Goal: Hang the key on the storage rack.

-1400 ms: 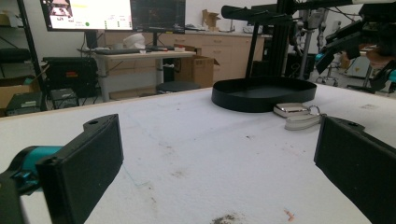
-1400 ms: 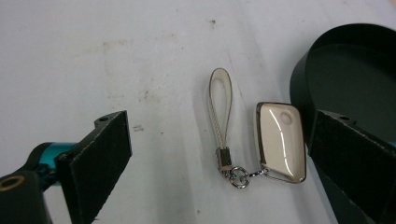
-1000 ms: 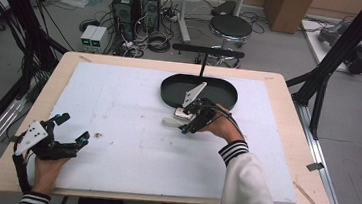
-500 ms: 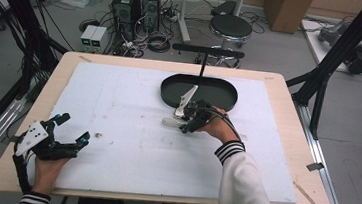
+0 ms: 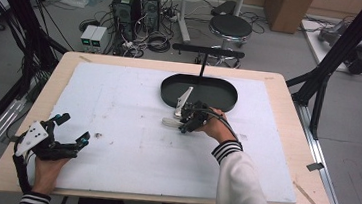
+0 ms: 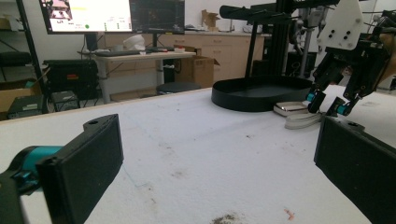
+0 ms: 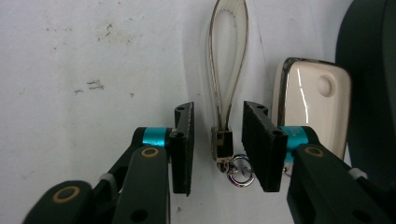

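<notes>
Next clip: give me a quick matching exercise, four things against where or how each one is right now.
Things:
1. strap
2. key fob
3. tray
4. left gripper

States:
A. black, at the table's far side
B. jaws wide open, nothing between them
C. cream, lying beside the tray
D. clasp end between the right gripper's jaws, which have just been closing, not yet pinched

Pairs: 1-D, 2-C, 3-A, 4-B

Black oval tray (image 5: 220,88) on the white mat (image 5: 118,111) — stool (image 5: 231,26) beyond.
</notes>
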Demonstrator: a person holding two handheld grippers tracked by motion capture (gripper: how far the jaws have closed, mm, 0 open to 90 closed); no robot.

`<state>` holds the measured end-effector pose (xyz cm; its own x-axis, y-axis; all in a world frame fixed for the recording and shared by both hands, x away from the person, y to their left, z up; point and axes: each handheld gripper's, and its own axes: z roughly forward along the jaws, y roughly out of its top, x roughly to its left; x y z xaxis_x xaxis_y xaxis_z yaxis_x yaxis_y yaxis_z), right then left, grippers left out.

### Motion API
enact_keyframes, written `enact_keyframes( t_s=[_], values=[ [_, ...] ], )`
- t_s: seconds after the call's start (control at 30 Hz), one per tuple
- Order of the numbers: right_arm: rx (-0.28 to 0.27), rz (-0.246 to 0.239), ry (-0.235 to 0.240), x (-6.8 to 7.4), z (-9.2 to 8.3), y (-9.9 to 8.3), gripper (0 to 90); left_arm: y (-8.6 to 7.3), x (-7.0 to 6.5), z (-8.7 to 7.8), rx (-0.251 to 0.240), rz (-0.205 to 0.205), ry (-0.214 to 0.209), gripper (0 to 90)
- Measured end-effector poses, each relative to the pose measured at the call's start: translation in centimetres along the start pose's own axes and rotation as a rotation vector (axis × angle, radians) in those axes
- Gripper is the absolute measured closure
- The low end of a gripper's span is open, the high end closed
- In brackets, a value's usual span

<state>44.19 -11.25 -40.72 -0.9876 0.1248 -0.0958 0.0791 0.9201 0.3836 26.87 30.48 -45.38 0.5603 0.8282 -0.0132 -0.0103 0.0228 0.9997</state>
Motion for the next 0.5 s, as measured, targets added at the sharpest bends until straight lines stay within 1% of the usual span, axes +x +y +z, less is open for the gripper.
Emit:
enact_keyframes(
  t_s=[0.07,0.17,0.23,0.27,0.33,0.37,0.5],
  values=[
    [0.005,-0.005,0.001,-0.08,0.06,-0.01,69.0,0.00,-0.02,0.00,-0.001,0.001,-0.001,1.7],
    [0.009,-0.002,0.001,-0.11,0.13,0.01,70.0,0.00,-0.03,0.00,-0.001,0.002,-0.001,1.7],
    [0.014,-0.007,0.000,-0.13,0.25,0.03,72.0,0.00,-0.03,-0.01,-0.001,0.002,-0.001,1.7],
    [0.023,-0.008,0.001,-0.14,0.36,0.03,74.5,-0.01,-0.03,-0.01,-0.001,0.003,-0.001,1.7],
    [0.024,-0.013,0.002,-0.16,0.41,0.02,75.2,-0.01,-0.04,-0.01,-0.002,0.003,-0.001,1.7],
    [0.025,-0.014,0.003,-0.17,0.39,0.04,79.8,-0.01,-0.03,-0.01,-0.001,0.002,-0.001,1.7],
    [0.027,-0.015,0.003,-0.18,0.39,0.07,80.7,-0.01,-0.03,-0.01,-0.002,0.002,-0.001,1.7]
  ],
)
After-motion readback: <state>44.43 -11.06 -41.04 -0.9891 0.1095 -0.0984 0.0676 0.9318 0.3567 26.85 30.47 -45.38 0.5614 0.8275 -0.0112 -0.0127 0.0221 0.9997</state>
